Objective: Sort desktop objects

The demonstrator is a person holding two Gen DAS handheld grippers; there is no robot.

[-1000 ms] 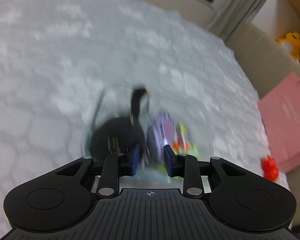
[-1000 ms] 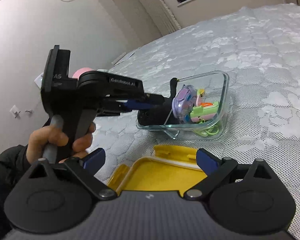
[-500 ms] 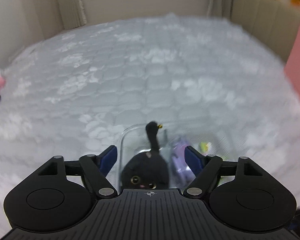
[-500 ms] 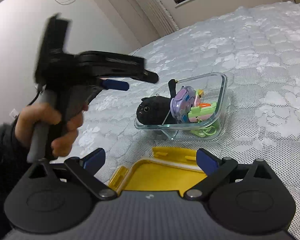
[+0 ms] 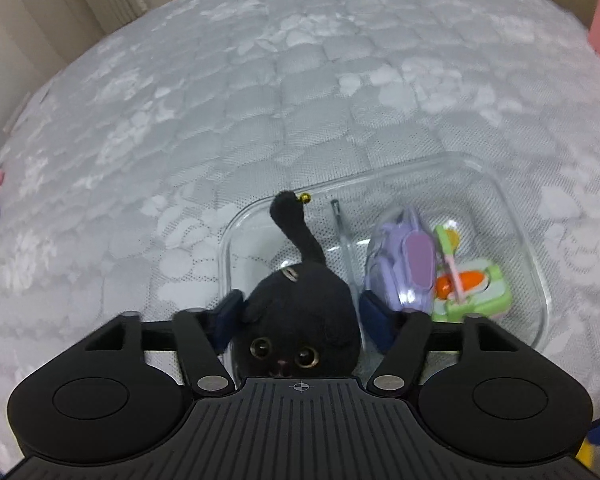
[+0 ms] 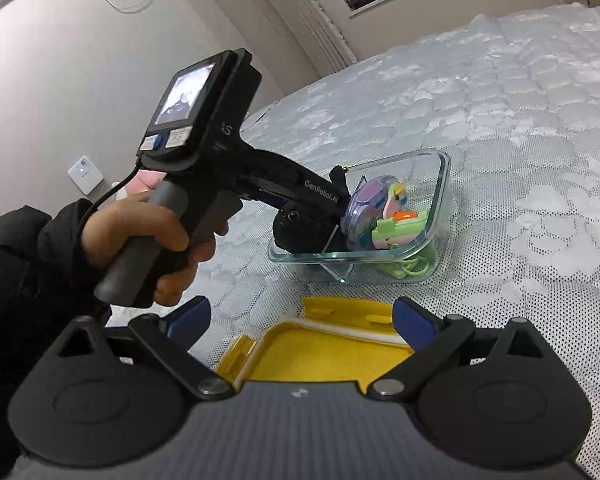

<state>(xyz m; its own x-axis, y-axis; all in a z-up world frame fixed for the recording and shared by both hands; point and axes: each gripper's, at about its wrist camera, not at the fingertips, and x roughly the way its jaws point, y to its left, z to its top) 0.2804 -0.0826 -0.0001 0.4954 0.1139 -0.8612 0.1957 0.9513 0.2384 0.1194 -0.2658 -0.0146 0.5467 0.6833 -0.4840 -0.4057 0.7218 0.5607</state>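
Black plush cat (image 5: 300, 312) lies in the left compartment of the clear glass container (image 5: 536, 264), face toward the left wrist camera, tail up against the far rim with a small gold bead at its tip. We see it between the blue pads (image 5: 226, 316) of the left gripper (image 5: 300, 318); the jaws are closing around it, and we cannot tell whether the pads press the fur yet.

The cat is fuzzy and round-bodied, with two amber eyes and a pink nose.

A glass divider splits the container. In the right compartment we count one purple translucent toy (image 5: 404, 264) and one green toy with an orange piece (image 5: 472, 284); green cord loops (image 6: 412, 268) lie under them.

One cat, one container, one yellow lid (image 6: 320, 356).

The lid lies on the white lace-pattern cover (image 6: 520, 120), just in front of the container. The right gripper (image 6: 300, 318) hovers over the lid, jaws spread wide, nothing between them. A hand (image 6: 148, 232) in a dark sleeve holds the left gripper's handle.
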